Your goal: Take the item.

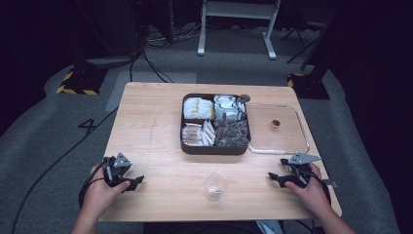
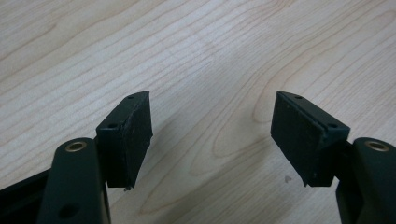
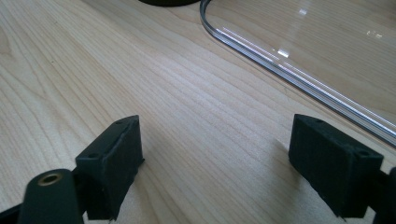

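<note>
We saw cup [image 1: 215, 185] upright on surface [image 1: 156, 122], between both grippers, near front edge. Left gripper [image 1: 138, 181] and right gripper [image 1: 272, 177] spread wide, empty, jaws aimed inward. Right slightly nearer, we judged. Tray [image 1: 183, 141] lay beyond.

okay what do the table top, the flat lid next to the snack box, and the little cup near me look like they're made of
Table top: pale wood or wood-look laminate, matte; grain lines run across it.
Flat lid: clear, glossy plastic, probably; the table shows through and its rim catches light in the right gripper view.
Cup: thin clear plastic, it seems; see-through with faint glints.
</note>
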The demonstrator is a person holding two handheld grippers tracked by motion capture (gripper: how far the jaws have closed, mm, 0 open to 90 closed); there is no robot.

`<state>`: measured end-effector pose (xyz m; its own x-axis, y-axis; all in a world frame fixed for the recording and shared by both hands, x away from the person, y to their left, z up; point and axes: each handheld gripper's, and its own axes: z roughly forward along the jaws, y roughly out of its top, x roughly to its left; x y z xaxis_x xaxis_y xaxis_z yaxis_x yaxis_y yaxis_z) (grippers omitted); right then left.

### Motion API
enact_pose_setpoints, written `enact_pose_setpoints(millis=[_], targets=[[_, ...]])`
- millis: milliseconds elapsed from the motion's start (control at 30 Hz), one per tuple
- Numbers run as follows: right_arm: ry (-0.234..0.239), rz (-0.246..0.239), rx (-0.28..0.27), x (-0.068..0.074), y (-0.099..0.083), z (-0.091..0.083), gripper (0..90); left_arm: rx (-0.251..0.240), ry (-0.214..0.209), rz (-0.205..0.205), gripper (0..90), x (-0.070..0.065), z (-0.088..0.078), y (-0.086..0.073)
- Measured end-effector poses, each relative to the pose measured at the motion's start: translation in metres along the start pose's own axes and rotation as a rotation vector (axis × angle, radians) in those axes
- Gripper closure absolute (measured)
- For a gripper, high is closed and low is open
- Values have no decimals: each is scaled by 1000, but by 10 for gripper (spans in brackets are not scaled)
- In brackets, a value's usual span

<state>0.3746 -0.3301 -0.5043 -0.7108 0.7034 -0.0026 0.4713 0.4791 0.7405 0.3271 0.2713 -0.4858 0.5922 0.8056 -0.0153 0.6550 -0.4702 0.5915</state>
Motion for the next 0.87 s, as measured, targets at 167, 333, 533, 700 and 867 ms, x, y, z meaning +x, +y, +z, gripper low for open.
enact_pose_setpoints(millis=[167,333,533,700,867], targets=[[0,0,0,0,0,0,175,-22,-2,-6,274,4,4,-6],[0,0,0,0,0,0,175,-103,16,-20,149,7,12,-12],[0,0,0,0,0,0,175,-126,15,-22,130,9,15,-12],[0,0,0,0,0,0,175,-118,13,-24,110,10,16,-10],[0,0,0,0,0,0,175,-116,13,-22,109,10,16,-10]])
